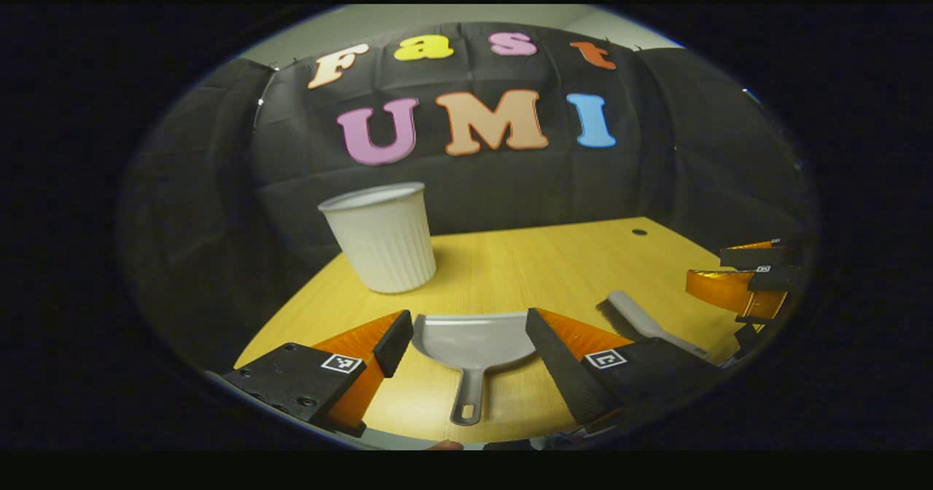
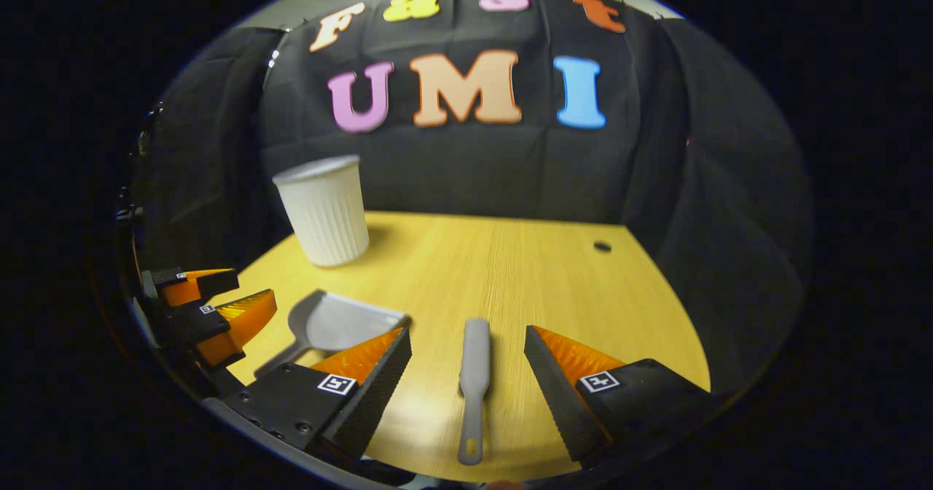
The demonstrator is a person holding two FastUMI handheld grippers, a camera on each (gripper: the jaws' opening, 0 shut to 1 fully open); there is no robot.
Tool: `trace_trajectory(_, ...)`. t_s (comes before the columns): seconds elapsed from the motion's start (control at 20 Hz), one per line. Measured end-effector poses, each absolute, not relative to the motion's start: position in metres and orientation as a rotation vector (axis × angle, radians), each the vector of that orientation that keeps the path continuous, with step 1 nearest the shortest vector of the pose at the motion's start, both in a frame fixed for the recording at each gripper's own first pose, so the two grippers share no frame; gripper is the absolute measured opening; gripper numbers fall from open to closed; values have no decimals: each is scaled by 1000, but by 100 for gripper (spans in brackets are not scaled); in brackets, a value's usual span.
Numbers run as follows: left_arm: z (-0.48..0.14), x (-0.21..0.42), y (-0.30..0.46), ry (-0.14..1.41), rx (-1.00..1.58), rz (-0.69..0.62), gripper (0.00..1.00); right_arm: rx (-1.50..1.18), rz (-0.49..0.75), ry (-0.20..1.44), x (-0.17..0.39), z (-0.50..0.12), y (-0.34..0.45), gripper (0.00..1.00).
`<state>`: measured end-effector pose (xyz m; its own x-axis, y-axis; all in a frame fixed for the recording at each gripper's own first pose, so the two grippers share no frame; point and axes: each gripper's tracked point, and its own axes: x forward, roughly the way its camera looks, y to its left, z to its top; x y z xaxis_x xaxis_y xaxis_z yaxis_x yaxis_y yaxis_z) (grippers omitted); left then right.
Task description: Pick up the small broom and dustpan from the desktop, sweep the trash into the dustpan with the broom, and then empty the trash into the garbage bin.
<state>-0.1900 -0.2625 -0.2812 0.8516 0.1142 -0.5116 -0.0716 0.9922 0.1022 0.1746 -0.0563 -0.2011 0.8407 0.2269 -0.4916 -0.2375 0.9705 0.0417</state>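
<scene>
Two tools lie flat on my desk (image 2: 510, 257), neither taken up yet: the dustpan (image 1: 472, 340) sits between my left gripper (image 1: 469, 348) fingers, handle toward me, and the broom (image 2: 474, 373) lies between my right gripper (image 2: 468, 362) fingers, handle also toward me, bristle end away. Both sets of jaws stand wide open and hold nothing. I judge both tools to be light, stiff plastic, likely a bit slick, so I would close on each handle near where it meets the head, to keep it from swinging. The thin handles lie low on the wood, so the fingers must come right down to the desk. In the right gripper view the dustpan lies just left of the broom, near but apart. The bin (image 1: 382, 236), a ribbed pale cup shape, stands upright at the far left of the desk, well apart from both. I cannot make out any trash on the wood.
</scene>
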Motion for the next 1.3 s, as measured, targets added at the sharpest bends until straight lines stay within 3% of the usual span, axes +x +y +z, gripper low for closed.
trace_trajectory(0.15, -216, -182, -277, 357, 140, 105, 94, -5, 289, 328, 170, -133, -65, 94)
trace_trajectory(0.25, -192, -189, -287, 309, 181, 108, 93, 27, 299, 294, 167, -120, -73, 94)
trace_trajectory(0.3, -184, -191, -292, 276, 178, 99, 100, 39, 293, 275, 163, -111, -74, 94)
trace_trajectory(0.35, -178, -190, -295, 260, 163, 89, 93, 38, 282, 257, 162, -103, -78, 94)
trace_trajectory(0.4, -173, -189, -296, 246, 147, 78, 93, 31, 262, 235, 165, -98, -82, 94)
trace_trajectory(0.8, -161, -173, -291, 227, 62, -6, 93, 41, 153, 177, 157, -67, -86, 94)
trace_trajectory(1.3, -150, -170, -287, 191, 37, -72, 93, 8, 109, 186, 145, -59, -83, 94)
